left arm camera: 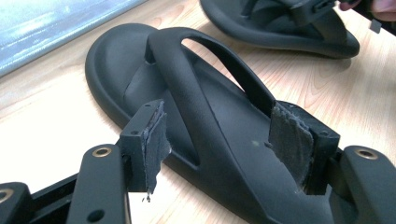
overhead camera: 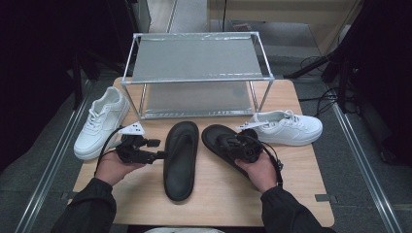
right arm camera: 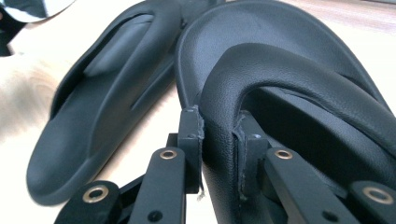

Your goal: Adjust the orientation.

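Two black thong sandals lie on the wooden table (overhead camera: 301, 170). The left sandal (overhead camera: 180, 160) lies flat, toe toward the rack. My left gripper (overhead camera: 163, 154) is at its left edge, and its jaws (left arm camera: 219, 140) stand open on either side of the sandal's strap (left arm camera: 187, 84) without pressing it. The right sandal (overhead camera: 216, 138) lies angled beside the first. My right gripper (overhead camera: 233, 143) is shut on this sandal's strap (right arm camera: 261, 65), with a pad (right arm camera: 190, 140) against each side of it.
A two-tier metal shoe rack (overhead camera: 197, 73) stands at the back of the table. One white sneaker (overhead camera: 99, 121) lies at the left edge and another white sneaker (overhead camera: 289, 127) lies on the right in front of the rack. The floor drops away on both sides.
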### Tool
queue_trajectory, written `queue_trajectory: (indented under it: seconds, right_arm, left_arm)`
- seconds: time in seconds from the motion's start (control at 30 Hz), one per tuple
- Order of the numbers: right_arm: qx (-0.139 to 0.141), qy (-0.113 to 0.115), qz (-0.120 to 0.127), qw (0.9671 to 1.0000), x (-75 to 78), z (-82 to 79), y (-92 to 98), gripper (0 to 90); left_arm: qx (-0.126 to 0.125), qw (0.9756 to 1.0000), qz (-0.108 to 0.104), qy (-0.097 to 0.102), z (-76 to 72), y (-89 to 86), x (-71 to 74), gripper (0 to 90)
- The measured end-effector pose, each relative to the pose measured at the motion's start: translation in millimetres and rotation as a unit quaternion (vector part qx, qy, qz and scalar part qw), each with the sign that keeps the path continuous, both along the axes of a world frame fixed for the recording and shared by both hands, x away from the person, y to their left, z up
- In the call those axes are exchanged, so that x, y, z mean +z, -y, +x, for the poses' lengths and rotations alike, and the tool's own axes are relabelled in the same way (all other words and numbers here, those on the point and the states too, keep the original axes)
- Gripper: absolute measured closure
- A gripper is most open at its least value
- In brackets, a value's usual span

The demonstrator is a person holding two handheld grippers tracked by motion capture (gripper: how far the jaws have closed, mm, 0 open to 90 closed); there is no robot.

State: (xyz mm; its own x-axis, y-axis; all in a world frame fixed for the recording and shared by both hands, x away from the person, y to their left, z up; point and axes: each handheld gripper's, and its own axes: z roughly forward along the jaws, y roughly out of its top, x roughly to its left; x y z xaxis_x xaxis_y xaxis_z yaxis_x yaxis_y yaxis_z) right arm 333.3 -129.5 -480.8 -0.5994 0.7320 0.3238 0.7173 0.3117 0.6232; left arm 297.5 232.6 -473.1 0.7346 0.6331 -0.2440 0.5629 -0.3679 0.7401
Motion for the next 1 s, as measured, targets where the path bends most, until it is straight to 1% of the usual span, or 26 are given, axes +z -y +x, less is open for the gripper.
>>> queue_trajectory:
  seconds: [0.07, 0.17, 0.27, 0.43, 0.63, 0.67, 0.77, 0.8, 0.93, 1.0]
  right_arm:
    - [-0.004, -0.002, -0.005, 1.0000, -3.1, 4.9, -4.9, 77.3]
    - [-0.008, 0.004, -0.018, 0.9998, -7.3, 11.5, -10.8, 77.2]
    - [-0.015, 0.002, -0.023, 0.9996, -10.5, 17.2, -14.4, 77.2]
    - [-0.017, 0.010, -0.030, 0.9993, -14.6, 24.2, -23.9, 76.8]
    - [-0.032, 0.014, -0.029, 0.9990, -17.2, 30.5, -31.3, 76.5]
    - [-0.039, 0.013, -0.027, 0.9988, -18.4, 32.7, -34.2, 76.4]
    - [-0.049, 0.017, -0.025, 0.9984, -19.6, 35.5, -36.2, 76.3]
    - [-0.050, 0.014, -0.024, 0.9983, -20.0, 36.5, -36.6, 76.1]
    - [-0.052, 0.013, -0.015, 0.9985, -22.3, 40.0, -37.6, 75.9]
    - [-0.051, 0.014, -0.011, 0.9985, -22.6, 40.4, -37.6, 71.9]
  left_arm:
    - [0.001, 1.0000, 0.000, 0.001, -2.4, -0.4, -0.3, 37.1]
    - [0.000, 1.0000, 0.005, 0.004, -6.0, -1.7, -0.5, 37.0]
    - [0.002, 1.0000, 0.007, 0.005, -9.2, -3.6, -1.4, 37.0]
    - [0.007, 1.0000, 0.003, 0.002, -13.5, -5.8, -1.8, 37.0]
    - [0.005, 1.0000, 0.006, 0.001, -17.2, -2.7, -3.6, 37.0]
    - [0.003, 1.0000, 0.008, 0.000, -17.9, -2.0, -4.2, 37.0]
    - [0.003, 1.0000, 0.006, 0.000, -18.8, -1.6, -4.8, 37.0]
    - [0.003, 1.0000, 0.005, 0.000, -18.9, -1.6, -4.9, 37.0]
    - [0.001, 1.0000, 0.005, -0.001, -18.4, -1.3, -5.6, 37.0]
    - [0.002, 1.0000, 0.004, -0.002, -17.6, -0.4, -6.1, 37.0]
